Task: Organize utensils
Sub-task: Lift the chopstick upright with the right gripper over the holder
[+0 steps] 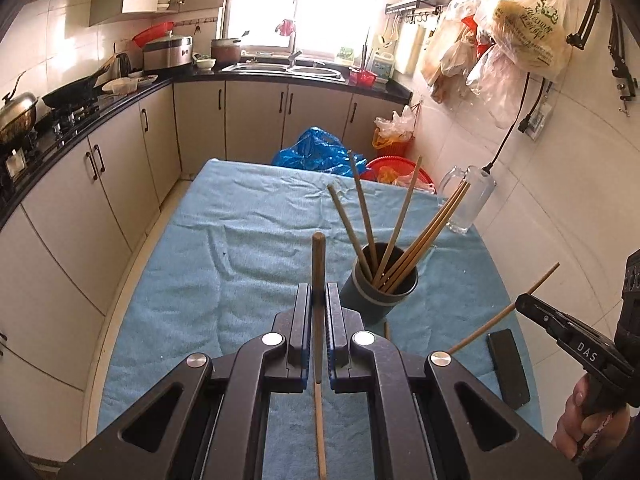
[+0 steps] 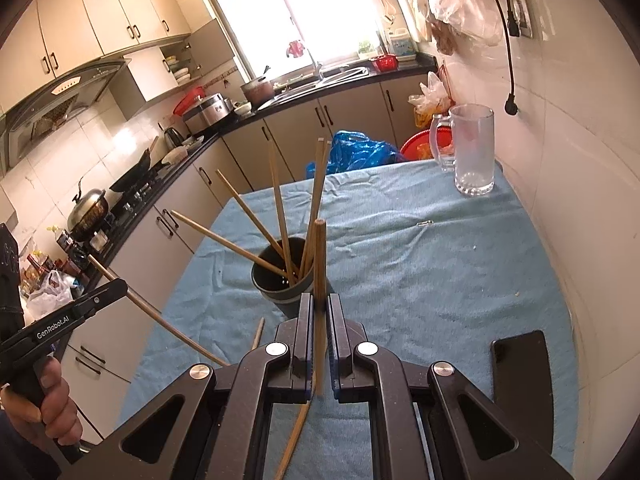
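My left gripper (image 1: 319, 289) is shut on a wooden chopstick (image 1: 318, 256) that stands up between its pads. Just right of it is a dark cup (image 1: 378, 292) on the blue cloth, holding several chopsticks that fan outward. My right gripper (image 2: 319, 299) is shut on another chopstick (image 2: 319, 256), just in front of the same cup (image 2: 280, 284). Each gripper shows in the other's view: the right gripper (image 1: 520, 303) at the right edge, the left gripper (image 2: 122, 285) at the left, both above the table. One loose chopstick (image 2: 258, 334) lies on the cloth by the cup.
A blue cloth (image 1: 224, 248) covers the table beside a white tiled wall. A glass mug (image 2: 470, 152) stands at the far right corner and a black phone (image 2: 520, 372) lies near the right edge. Kitchen cabinets and a stove run along the left.
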